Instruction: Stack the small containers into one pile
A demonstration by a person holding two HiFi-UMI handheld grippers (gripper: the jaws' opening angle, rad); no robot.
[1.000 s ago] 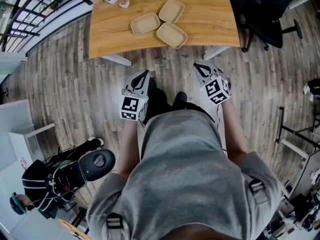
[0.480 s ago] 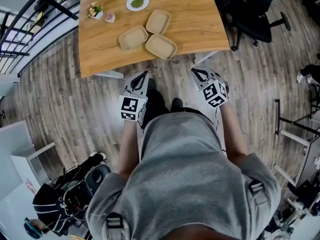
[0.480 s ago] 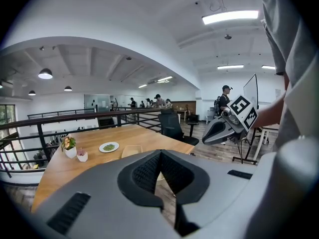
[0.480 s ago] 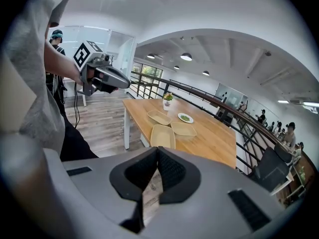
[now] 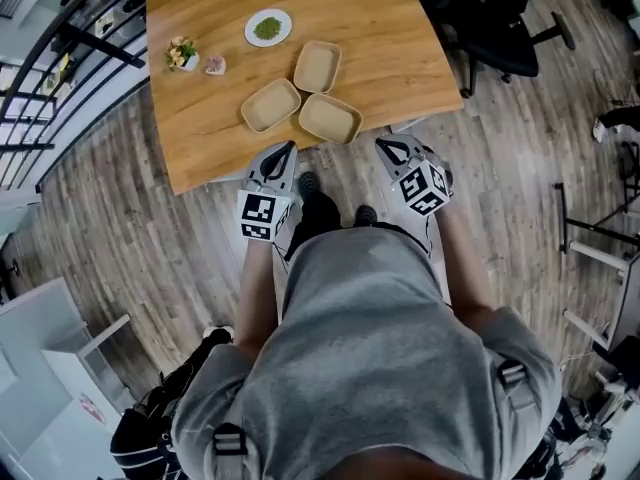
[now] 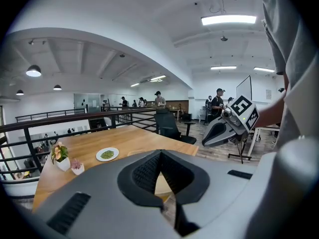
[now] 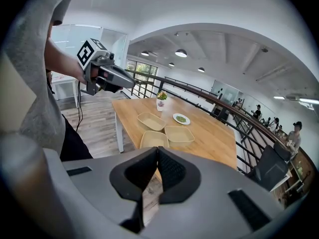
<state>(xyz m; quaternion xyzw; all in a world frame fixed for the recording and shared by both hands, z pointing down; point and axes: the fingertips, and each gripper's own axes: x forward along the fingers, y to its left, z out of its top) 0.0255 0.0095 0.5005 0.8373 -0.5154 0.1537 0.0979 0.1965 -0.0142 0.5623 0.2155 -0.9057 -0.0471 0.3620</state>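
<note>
Containers lie unstacked on the wooden table [image 5: 400, 38], three shallow tan trays in a tight cluster by the middle of its near edge. The near container [image 5: 330, 118] sits closest to that edge. The left container [image 5: 270, 105] is just beside it, toward the table's left edge. The far container [image 5: 318, 66] lies further in, just behind the other two. All three rest flat with their open sides up, and whether their rims touch cannot be told.

Deeper in, toward the far edge, stands a white plate [image 5: 268, 27] with something green on it. A small potted plant [image 5: 182, 55] and a little pink pot [image 5: 215, 65] sit side by side near the left edge.

The left tool [image 5: 283, 150] is held over the wood floor [image 5: 120, 248], just short of the near edge and pointing at the trays. Its jaws are pressed together with nothing between them. The right tool [image 5: 384, 144] hangs level with it, well apart to the side, its jaws likewise closed on nothing.

A black office chair [image 5: 490, 28] stands beyond the table's right edge.
</note>
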